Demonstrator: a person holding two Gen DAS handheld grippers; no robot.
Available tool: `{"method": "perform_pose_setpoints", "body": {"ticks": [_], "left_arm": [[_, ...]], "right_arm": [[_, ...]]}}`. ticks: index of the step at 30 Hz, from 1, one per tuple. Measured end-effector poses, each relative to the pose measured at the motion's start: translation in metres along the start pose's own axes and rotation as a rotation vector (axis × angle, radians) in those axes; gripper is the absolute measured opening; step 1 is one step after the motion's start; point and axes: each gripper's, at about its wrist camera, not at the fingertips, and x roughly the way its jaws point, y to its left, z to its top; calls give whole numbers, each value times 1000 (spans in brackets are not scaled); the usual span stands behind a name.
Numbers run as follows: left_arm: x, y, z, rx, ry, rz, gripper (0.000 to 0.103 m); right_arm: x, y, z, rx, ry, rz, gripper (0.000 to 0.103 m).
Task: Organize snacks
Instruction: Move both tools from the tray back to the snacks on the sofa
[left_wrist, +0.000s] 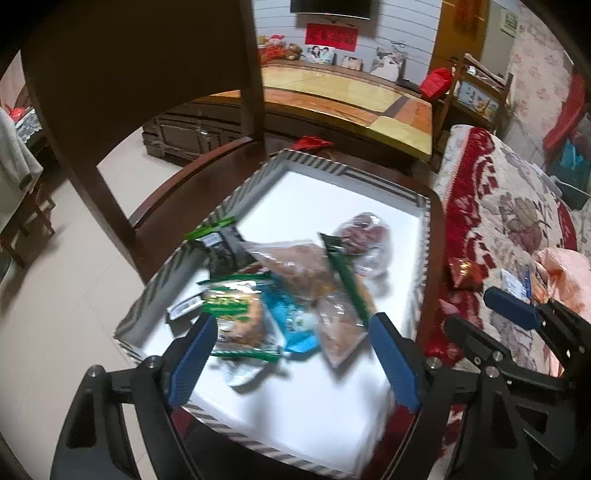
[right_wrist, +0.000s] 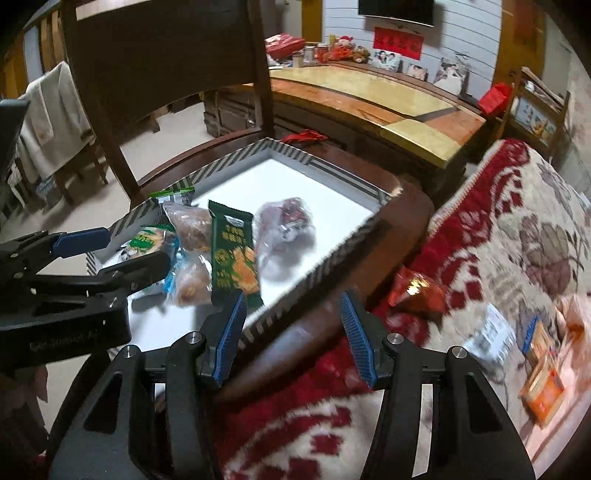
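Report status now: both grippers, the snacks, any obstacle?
Left gripper open over tray snacks. Right gripper open, empty. Red snack packet outside on blanket.

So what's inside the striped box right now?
The striped box holds a dark green bar, a clear bag of reddish sweets and overlapping snack packets; anything beneath those is hidden.

Striped-rim tray (left_wrist: 207, 225) with white floor sits on chair seat, holding a loose overlapping pile of snack packets: dark green bar (right_wrist: 232, 251), green-edged biscuit pack (left_wrist: 236, 321), clear bags of brown pastry (left_wrist: 306, 273), clear bag of dark red sweets (right_wrist: 286, 229). Red packet (right_wrist: 415, 291) and orange box (right_wrist: 545, 387) lie outside on the floral blanket
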Motion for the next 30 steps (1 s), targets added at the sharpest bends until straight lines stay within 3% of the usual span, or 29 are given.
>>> {"method": "perform_pose_setpoints", "body": {"ticks": [19, 30], "left_arm": [[-18, -106, -17, 196, -14, -133, 88], [-6, -152, -25, 290, 35, -215, 88]], "right_arm": [[-65, -100, -80, 251, -35, -72, 60], [-77, -157, -127, 400, -14, -115, 60]]}}
